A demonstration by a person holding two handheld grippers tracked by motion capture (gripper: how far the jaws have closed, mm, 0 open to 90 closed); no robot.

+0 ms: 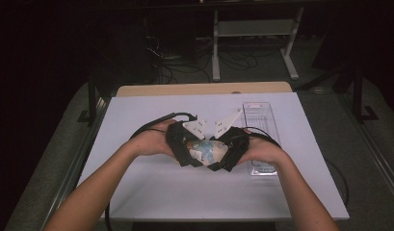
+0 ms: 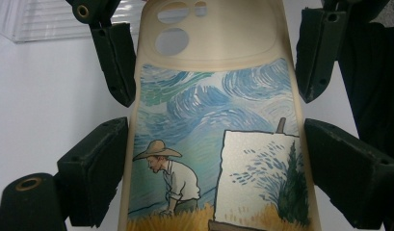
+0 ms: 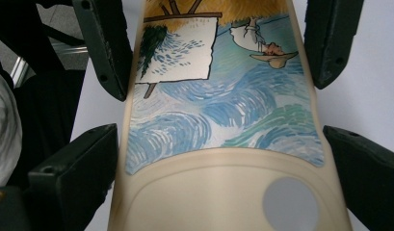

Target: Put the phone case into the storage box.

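Cream-coloured soft phone case with a painted scene of swirling blue sky, a man in a straw hat and an easel [image 2: 218, 125], held above the white table top [image 1: 151, 187], long axis running from one gripper to the other. Camera-hole end toward the right gripper [image 1: 231, 150], in the right gripper view close at the bottom; painted wheat-field end toward the left gripper [image 1: 183, 147]. Picture side facing up at both gripper cameras.

Sits lengthwise between both pairs of black jaws. Left jaws set wide, pads hard against the case's two long edges, gripping it across its width. Right jaws likewise wide, flanking the other end; left pad touching the edge, right pad probably touching too, though the contact is hard to make out.

Clear plastic tray with ribbed floor [image 1: 260, 115] resting on the table just behind the right hand.
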